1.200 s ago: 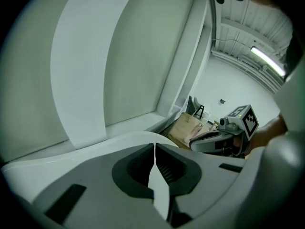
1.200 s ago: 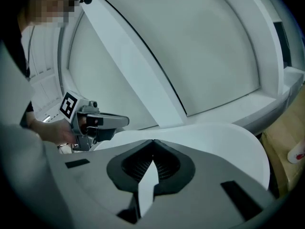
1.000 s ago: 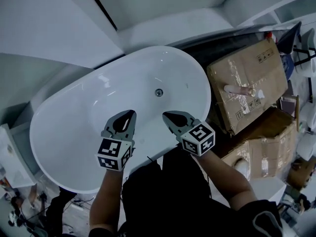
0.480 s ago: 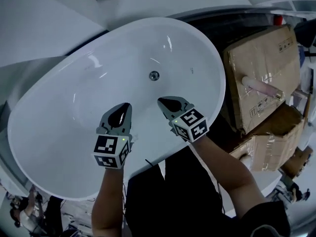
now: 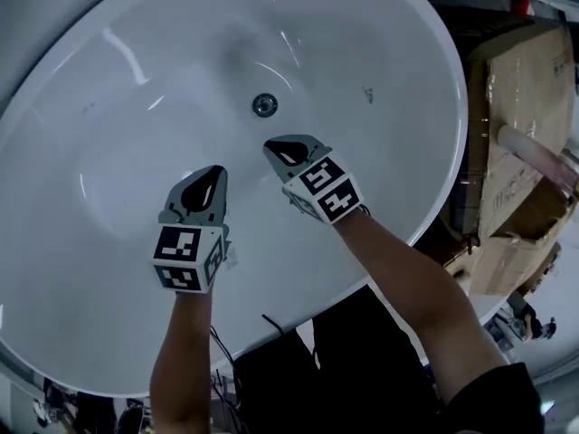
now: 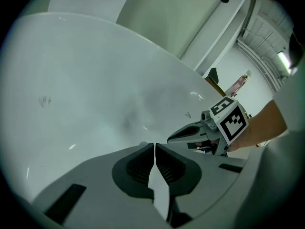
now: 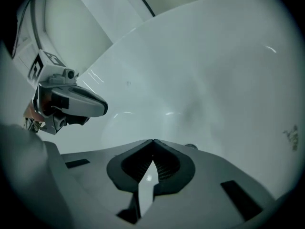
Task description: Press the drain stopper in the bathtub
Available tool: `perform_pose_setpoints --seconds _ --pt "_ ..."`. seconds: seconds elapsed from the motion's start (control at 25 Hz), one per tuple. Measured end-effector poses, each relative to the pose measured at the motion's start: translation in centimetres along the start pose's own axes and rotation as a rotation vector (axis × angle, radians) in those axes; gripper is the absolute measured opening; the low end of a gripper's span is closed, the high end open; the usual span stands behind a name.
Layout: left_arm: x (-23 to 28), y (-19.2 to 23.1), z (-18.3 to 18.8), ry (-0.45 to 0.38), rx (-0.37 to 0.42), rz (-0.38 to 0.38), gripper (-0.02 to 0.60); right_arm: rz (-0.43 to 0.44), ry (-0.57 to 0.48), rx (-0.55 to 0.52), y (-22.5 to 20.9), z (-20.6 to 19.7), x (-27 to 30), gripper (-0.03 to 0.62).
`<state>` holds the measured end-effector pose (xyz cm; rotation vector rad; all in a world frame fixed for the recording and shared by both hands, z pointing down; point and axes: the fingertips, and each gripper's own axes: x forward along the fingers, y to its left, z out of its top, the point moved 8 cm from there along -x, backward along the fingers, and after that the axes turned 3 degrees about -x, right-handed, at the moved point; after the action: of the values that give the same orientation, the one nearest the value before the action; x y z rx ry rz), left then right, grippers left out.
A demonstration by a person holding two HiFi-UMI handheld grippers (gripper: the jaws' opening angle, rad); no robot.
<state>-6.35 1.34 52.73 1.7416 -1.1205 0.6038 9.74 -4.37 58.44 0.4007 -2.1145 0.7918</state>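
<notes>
A round metal drain stopper [image 5: 264, 105] sits in the floor of the white oval bathtub [image 5: 109, 269]. My right gripper [image 5: 272, 148] is shut and empty, its tip a short way in front of the stopper and apart from it. My left gripper [image 5: 215, 172] is also shut and empty, further back and to the left. In the right gripper view the stopper [image 7: 191, 146] just peeks over the closed jaws, with the left gripper [image 7: 103, 109] off to the left. The left gripper view shows the right gripper [image 6: 170, 138] hovering over the tub floor.
Cardboard boxes [image 5: 529, 70] are stacked beyond the tub's right rim, with a pale tube [image 5: 532, 148] lying across them. A white wall runs behind the tub. The person's forearms reach over the near rim.
The head has come closer and lower over the tub. Both grippers have moved forward into the tub, and the right one is now nearer the drain stopper. Both stay shut.
</notes>
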Motion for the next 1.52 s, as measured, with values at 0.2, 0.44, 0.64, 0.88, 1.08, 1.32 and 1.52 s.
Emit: perform_pose_setpoints --seconds 0.2,0.44,0.64,0.88,1.08,1.32,1.52 --pt "4.6 2.4 -4.1 0.047 -0.001 0.016 0.026 0.017 0.072 0.019 -1.6 -2.7 4.5 0.014" --pt "8.0 5.4 -6.7 0.051 -0.066 0.038 0.025 0.045 0.191 -0.120 -3.4 -5.2 8.9 0.014" --pt "11.3 8.5 -7.0 0.053 -0.057 0.063 0.025 0.005 0.214 -0.164 -6.7 -5.3 12.4 0.014" --pt "14.3 10.5 -7.1 0.050 -0.155 0.085 0.025 -0.095 0.284 -0.226 -10.1 -5.9 15.5 0.014" --pt "15.7 10.5 -6.7 0.066 -0.140 0.086 0.025 -0.151 0.378 -0.255 -11.3 -6.9 17.1 0.014" --pt "16.8 10.1 -6.3 0.062 -0.190 0.073 0.025 -0.164 0.470 -0.363 -11.1 -6.5 17.9 0.017" --pt "16.8 10.5 -6.4 0.049 -0.217 0.079 0.025 -0.201 0.558 -0.498 -10.3 -6.1 18.8 0.018"
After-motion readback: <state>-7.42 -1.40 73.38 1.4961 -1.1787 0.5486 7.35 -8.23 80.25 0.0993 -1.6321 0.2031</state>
